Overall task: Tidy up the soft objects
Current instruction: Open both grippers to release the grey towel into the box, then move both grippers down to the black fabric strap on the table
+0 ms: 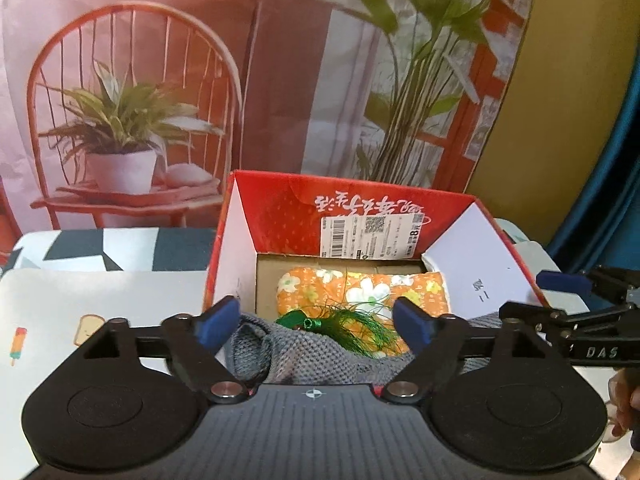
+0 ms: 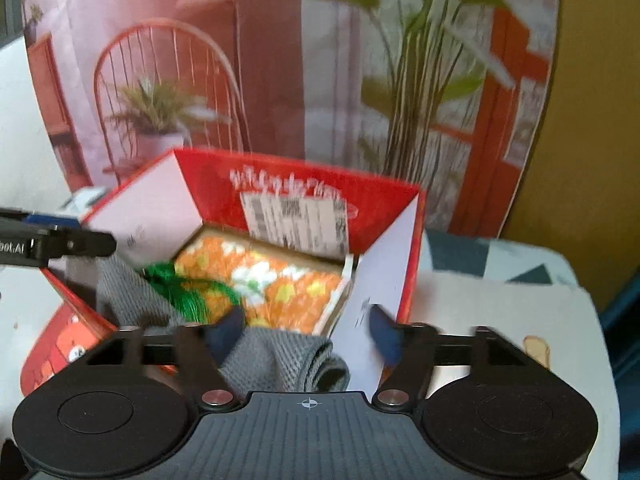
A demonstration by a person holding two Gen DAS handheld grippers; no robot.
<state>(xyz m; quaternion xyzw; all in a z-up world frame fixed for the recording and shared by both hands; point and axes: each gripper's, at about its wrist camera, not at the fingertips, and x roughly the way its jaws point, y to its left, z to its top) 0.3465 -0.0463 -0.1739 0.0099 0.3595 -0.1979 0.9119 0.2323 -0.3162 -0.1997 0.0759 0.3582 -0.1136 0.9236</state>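
Three soft things: orange floral cushion [image 1: 360,292], green tassel [image 1: 340,322] and grey knit cloth [image 1: 304,356], all inside the red box [image 1: 288,208].
Cloth: draped over the box's near edge, tassel on top.
Left gripper [image 1: 316,324]: level above the near edge, jaws wide, holding nothing.
Right gripper [image 2: 306,330]: beside it, jaws wide around a white flap [image 2: 380,280].
Box: on the patterned counter [image 1: 80,292].

Looked like a staged home set: printed backdrop [image 1: 160,80] of chair and plants, tablecloth-covered table [image 1: 100,288], red cardboard box [image 1: 280,208].
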